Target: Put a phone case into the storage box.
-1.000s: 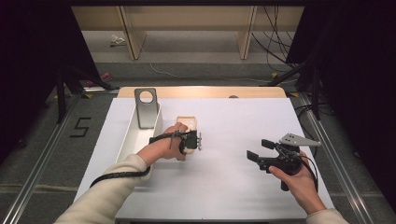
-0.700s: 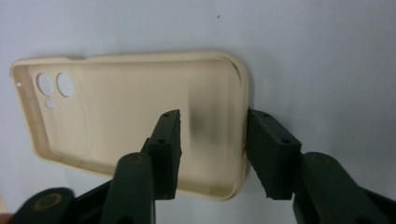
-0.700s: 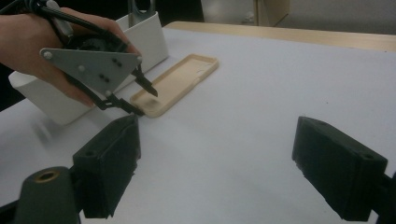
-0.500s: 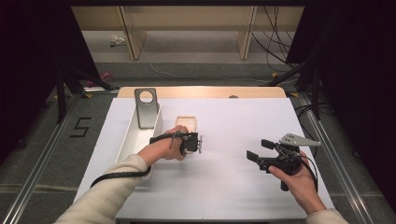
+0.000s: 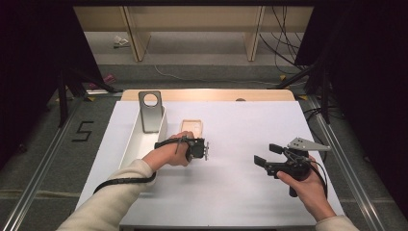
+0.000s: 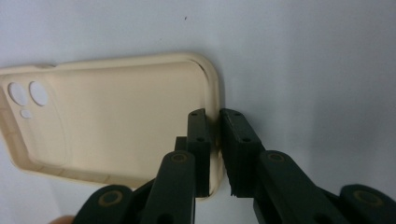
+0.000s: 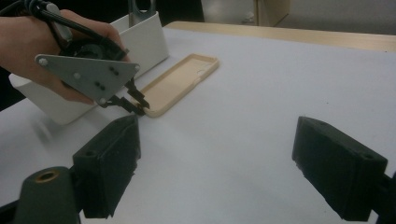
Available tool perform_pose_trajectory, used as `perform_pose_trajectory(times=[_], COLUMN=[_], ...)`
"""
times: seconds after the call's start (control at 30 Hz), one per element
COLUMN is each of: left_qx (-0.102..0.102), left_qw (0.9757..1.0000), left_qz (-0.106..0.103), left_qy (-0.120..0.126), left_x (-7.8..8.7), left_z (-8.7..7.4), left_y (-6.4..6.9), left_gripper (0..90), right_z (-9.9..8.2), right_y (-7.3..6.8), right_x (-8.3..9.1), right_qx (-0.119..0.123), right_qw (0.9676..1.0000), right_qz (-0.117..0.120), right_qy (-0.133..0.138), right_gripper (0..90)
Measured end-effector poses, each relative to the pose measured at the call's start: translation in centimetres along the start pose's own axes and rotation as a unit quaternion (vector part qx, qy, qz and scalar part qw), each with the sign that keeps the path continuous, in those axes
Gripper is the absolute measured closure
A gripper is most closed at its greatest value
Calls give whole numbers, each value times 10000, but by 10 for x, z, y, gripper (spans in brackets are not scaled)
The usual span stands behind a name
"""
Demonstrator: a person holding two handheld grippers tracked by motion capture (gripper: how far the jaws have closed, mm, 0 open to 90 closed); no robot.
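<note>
The left gripper view looks straight down on a cream phone case [image 6: 112, 121] lying open side up on the white table [image 6: 303, 70], its camera cutouts toward the left of that picture. The left gripper [image 6: 215, 140] has one black jaw inside the case and the other outside it, so the case's side wall sits between them; the jaws stand close on that rim, near a rounded corner, pinching it or all but touching it.

In the high view the left gripper [image 5: 199, 147] sits at the near end of the phone case [image 5: 191, 126], which lies just right of a long white bin [image 5: 139, 139] along the table's left side. A grey metal bracket with a round hole [image 5: 150, 110] stands upright at the bin's far end. The person's left hand [image 5: 168, 153] wraps the gripper's body, its black cable trailing back along the pale sleeve.

The right gripper [image 5: 265, 155] is held low over the table's right part, well apart from the case, by the right hand [image 5: 305, 185]. In the right gripper view its two jaws stand wide apart with bare table between them, and beyond them the phone case [image 7: 180, 84] lies beside the bin [image 7: 140, 44], the left gripper's tips at the case's near corner.
</note>
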State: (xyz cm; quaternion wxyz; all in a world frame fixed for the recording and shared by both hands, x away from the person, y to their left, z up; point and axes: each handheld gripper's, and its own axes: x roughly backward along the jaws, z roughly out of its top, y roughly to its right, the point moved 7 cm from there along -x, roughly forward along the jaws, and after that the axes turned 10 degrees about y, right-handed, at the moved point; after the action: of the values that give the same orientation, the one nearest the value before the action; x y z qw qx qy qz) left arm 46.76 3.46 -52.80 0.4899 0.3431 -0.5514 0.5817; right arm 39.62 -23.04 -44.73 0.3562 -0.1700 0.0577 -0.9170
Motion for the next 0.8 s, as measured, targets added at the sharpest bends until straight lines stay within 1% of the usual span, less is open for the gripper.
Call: perform_pose_trajectory(times=[0.13, 0.17, 0.27, 0.37, 0.67, 0.7, 0.8], left_qx=[20, -6, 17, -38, -112, -87, -145], left_qw=[10000, 10000, 10000, 10000, 9999, 9999, 9999], left_qz=[-4, 3, -16, 4, -21, -6, 40], left_qy=[-25, -22, 11, 18, 33, 77, 66], left_x=[0, 0, 0, 0, 1, 0, 3], left_z=[0, 0, 0, 0, 0, 0, 2], left_y=[1, 0, 1, 2, 2, 3, 4], left_gripper=[816, 819, 832, 837, 852, 855, 867], right_z=[0, 0, 0, 0, 0, 0, 0], right_y=[0, 0, 0, 0, 0, 0, 1], right_x=[0, 0, 0, 0, 0, 0, 0], right_qx=[-3, -5, 0, -7, -5, -5, -3], right_qw=[10000, 10000, 10000, 10000, 10000, 10000, 10000], right_qz=[0, 1, 2, 6, 2, 2, -4], right_qy=[6, 3, 4, 5, 7, 6, 16], right_gripper=[164, 164, 164, 164, 164, 164, 164])
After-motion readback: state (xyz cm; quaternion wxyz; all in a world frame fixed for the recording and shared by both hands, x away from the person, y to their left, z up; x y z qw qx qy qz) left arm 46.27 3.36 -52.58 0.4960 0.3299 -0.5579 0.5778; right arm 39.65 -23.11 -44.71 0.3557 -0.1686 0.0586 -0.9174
